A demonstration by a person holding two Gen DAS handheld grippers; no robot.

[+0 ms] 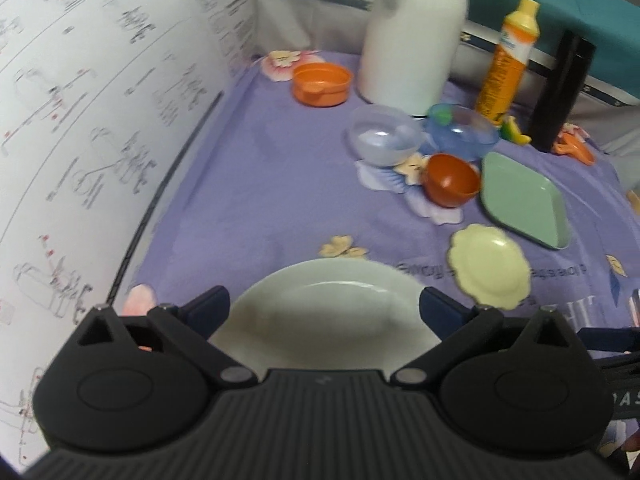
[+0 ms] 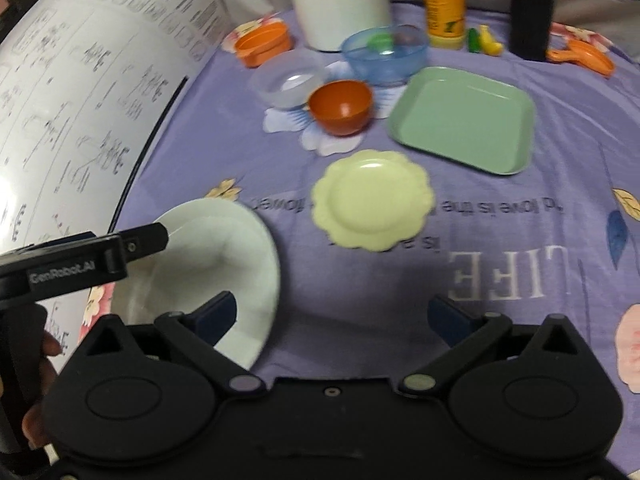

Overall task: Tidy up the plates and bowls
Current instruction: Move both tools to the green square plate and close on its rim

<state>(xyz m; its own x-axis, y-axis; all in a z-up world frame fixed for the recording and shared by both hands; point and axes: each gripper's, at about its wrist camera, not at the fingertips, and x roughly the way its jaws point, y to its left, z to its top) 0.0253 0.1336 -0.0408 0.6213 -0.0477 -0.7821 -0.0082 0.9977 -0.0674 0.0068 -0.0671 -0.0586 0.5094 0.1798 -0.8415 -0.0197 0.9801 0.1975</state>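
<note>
A large white plate (image 1: 328, 308) (image 2: 216, 264) lies on the purple cloth near the front left. My left gripper (image 1: 325, 305) hovers over it, open, nothing between its fingers; it shows from the side in the right wrist view (image 2: 156, 236). My right gripper (image 2: 332, 314) is open over bare cloth, just right of the white plate. Beyond lie a scalloped yellow plate (image 2: 372, 200) (image 1: 490, 266), a square green plate (image 2: 464, 118) (image 1: 524, 198), a small red-brown bowl (image 2: 342, 106) (image 1: 452, 178), a clear bowl (image 2: 290, 80) (image 1: 384, 134) and a blue bowl (image 2: 386, 54) (image 1: 462, 130) with small things inside.
A printed white board (image 1: 100, 120) walls the left side. At the back stand a white jug (image 1: 412, 32), an orange bottle (image 1: 508, 56), a black cylinder (image 1: 560, 92), an orange container (image 1: 322, 84) and small toy fruit (image 2: 486, 42). An orange scoop (image 2: 584, 56) lies far right.
</note>
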